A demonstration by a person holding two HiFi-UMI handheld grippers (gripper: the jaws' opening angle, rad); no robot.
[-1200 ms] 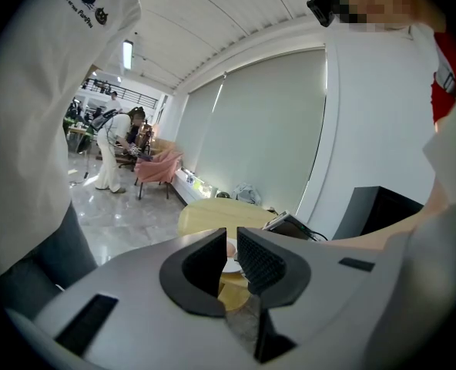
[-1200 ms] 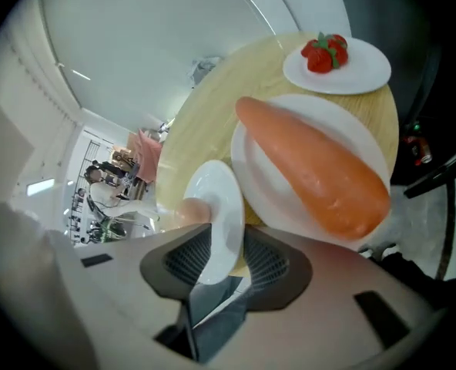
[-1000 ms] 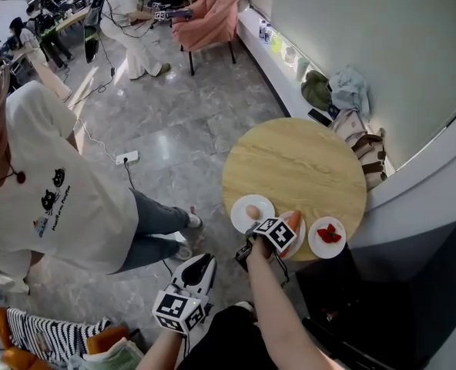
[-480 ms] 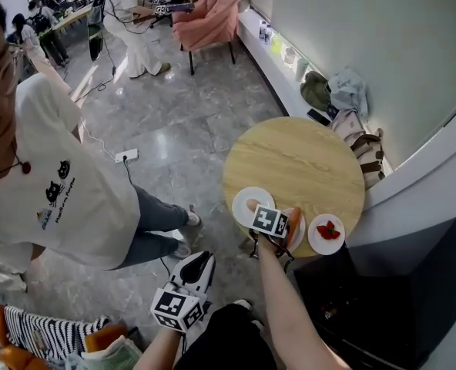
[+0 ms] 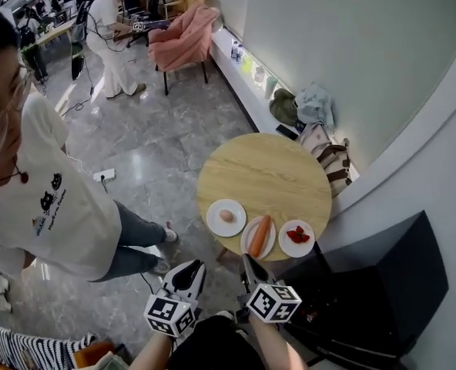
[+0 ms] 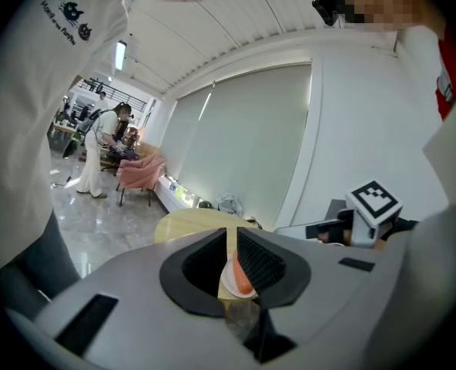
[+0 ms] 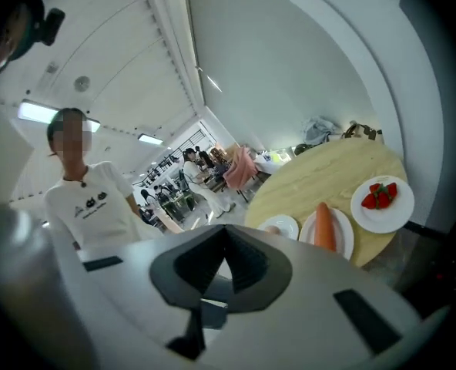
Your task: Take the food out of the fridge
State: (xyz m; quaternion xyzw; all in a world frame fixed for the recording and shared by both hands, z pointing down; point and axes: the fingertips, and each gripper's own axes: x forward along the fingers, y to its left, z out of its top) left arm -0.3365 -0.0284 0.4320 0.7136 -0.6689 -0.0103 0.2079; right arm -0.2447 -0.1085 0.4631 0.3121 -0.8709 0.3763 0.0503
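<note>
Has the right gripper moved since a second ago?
Yes. The right gripper has pulled back from the carrot, off the round table's edge toward the person; its jaws just closed on nothing.

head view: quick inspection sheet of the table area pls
surface: round wooden table, top looks clean
job's things: egg, carrot, strawberries, each on its own white plate; black cabinet beside the table
clutter: nothing seen on the table
grippers: left gripper a narrow slit open, empty; right gripper jaws just closed, shut, nothing between; both short of the table
cables: power strip with cord on the floor
surroundings: person in white T-shirt close by, pink armchair, bags by the wall
</note>
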